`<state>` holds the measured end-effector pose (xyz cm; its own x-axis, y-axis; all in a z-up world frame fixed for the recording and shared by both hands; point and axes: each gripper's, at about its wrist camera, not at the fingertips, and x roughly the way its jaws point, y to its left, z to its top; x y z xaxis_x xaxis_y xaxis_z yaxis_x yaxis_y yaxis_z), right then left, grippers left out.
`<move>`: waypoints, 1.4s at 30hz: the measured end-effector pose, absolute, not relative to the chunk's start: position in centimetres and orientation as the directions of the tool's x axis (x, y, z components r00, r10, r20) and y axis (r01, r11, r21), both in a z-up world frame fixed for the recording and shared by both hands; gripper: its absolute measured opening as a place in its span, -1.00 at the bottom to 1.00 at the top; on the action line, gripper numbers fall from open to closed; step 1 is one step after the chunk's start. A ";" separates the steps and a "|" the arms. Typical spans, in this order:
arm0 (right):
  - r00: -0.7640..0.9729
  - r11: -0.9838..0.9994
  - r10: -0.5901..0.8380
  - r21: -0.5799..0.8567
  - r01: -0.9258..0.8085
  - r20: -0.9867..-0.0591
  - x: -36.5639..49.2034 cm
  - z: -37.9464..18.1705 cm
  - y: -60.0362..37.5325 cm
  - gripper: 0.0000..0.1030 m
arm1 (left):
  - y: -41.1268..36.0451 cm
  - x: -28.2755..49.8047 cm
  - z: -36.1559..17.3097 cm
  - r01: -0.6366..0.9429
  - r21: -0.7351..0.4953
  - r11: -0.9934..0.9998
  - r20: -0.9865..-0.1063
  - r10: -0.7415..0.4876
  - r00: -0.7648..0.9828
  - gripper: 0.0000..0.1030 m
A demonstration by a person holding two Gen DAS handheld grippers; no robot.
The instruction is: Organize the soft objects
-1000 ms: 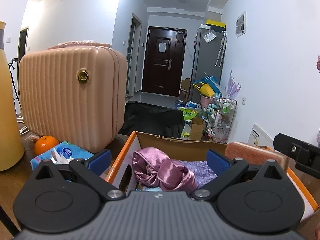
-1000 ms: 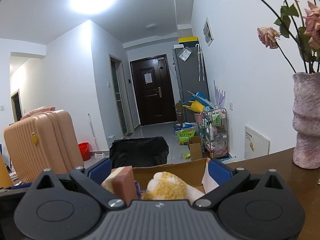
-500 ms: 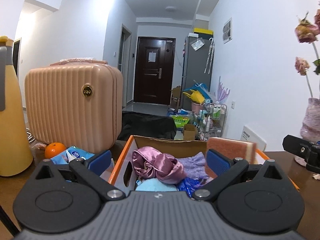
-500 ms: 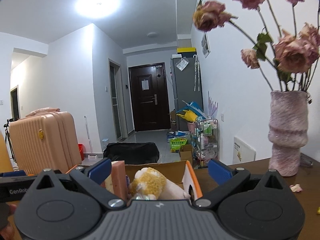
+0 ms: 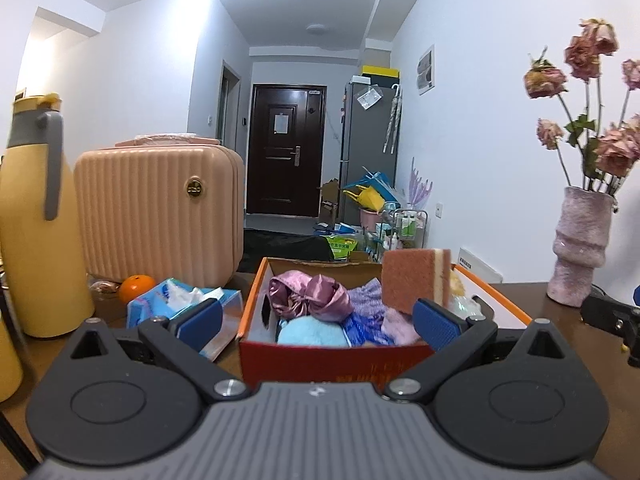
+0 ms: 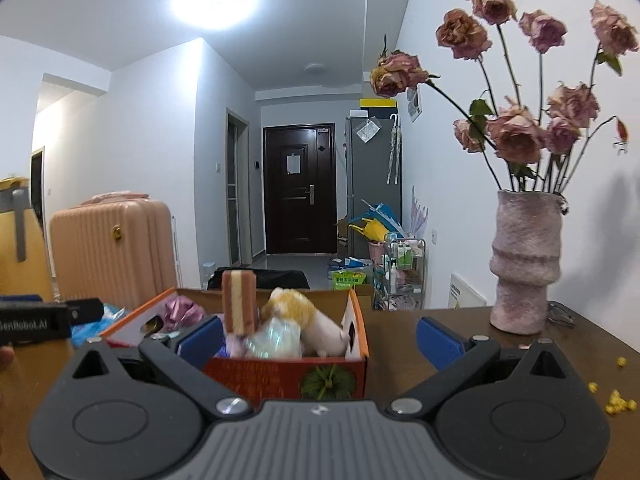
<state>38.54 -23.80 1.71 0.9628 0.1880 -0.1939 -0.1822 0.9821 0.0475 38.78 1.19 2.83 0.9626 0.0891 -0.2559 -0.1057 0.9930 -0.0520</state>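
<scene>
Though both tools hang just short of it, the orange-rimmed cardboard box (image 5: 256, 292) already holds the soft things.

Left gripper (image 5: 316, 322): jaws spread wide, nothing between them; box straight ahead.
Right gripper (image 6: 318, 336): jaws wide too, empty; box ahead and slightly left.
Pink-and-cream scouring sponge (image 5: 414, 280): one, standing on edge in the box, by the left gripper's right finger – light, springy; I judge a pinch across its flat faces best.
Purple satin scrunchie (image 5: 308, 294): one bundle (slippery, likely to slide), so grip its bunched middle.
Pale blue fluffy cloth (image 5: 310, 332): one, limp – take a fold.
Yellow-and-white plush toy (image 6: 304, 314): one, squashy; hold the body.
</scene>
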 end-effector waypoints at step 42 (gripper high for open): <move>0.963 0.971 0.236 0.073 -0.228 -0.131 22.7 -1.3 -25.4 1.00 | 0.8 21.0 0.5 -0.008 0.009 1.000 -0.218 0.009 0.976 1.00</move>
